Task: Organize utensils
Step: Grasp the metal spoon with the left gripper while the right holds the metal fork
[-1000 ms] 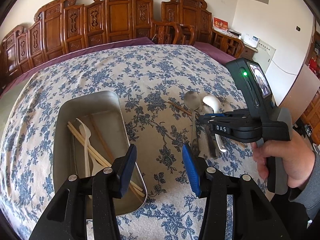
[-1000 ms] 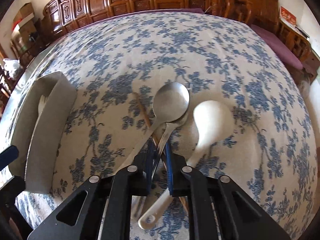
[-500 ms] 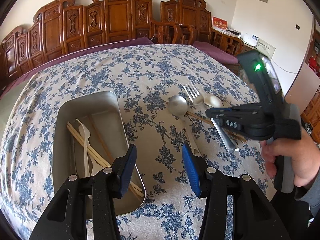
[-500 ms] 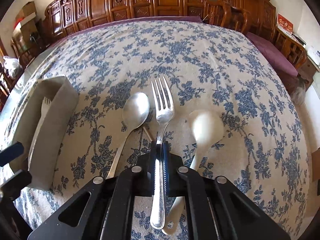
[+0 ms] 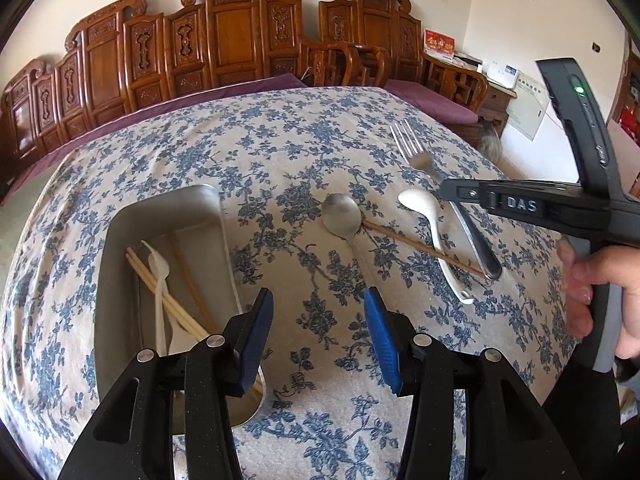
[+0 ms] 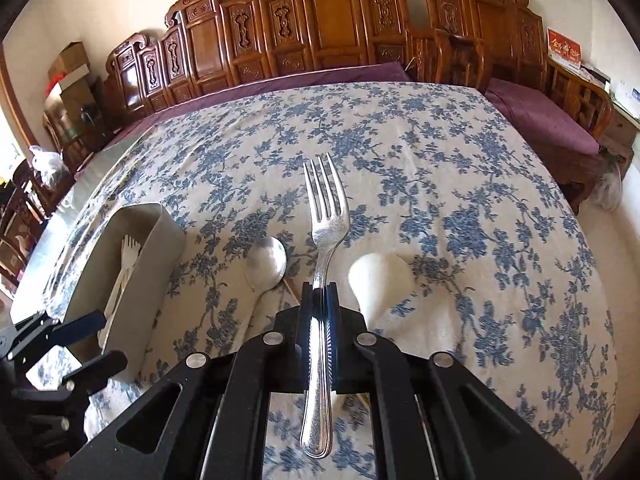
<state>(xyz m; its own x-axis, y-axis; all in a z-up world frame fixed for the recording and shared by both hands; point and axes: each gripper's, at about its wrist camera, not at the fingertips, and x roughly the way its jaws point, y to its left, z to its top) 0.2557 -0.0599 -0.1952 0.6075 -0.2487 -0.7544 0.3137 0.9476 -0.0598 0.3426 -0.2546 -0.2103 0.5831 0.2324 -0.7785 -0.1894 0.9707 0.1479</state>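
Note:
My right gripper (image 6: 320, 292) is shut on a metal fork (image 6: 326, 216) and holds it above the table, tines forward; it also shows in the left wrist view (image 5: 452, 194) with the fork (image 5: 412, 148). My left gripper (image 5: 318, 320) is open and empty, low beside the metal tray (image 5: 120, 232), which holds wooden chopsticks (image 5: 160, 288) and a white plastic fork (image 5: 158, 264). On the cloth lie a metal spoon (image 5: 340, 216), a white ceramic spoon (image 5: 428, 220) and one brown chopstick (image 5: 420, 246).
The table has a blue floral cloth (image 5: 260, 152). Carved wooden chairs (image 5: 224, 36) line the far wall. The table's right edge drops off near a purple bench (image 6: 548, 120). The tray also shows at the left of the right wrist view (image 6: 160, 240).
My right gripper closed on the fork among the spoons and lifted it up off the cloth. The metal spoon shifted left. My left gripper stayed still.

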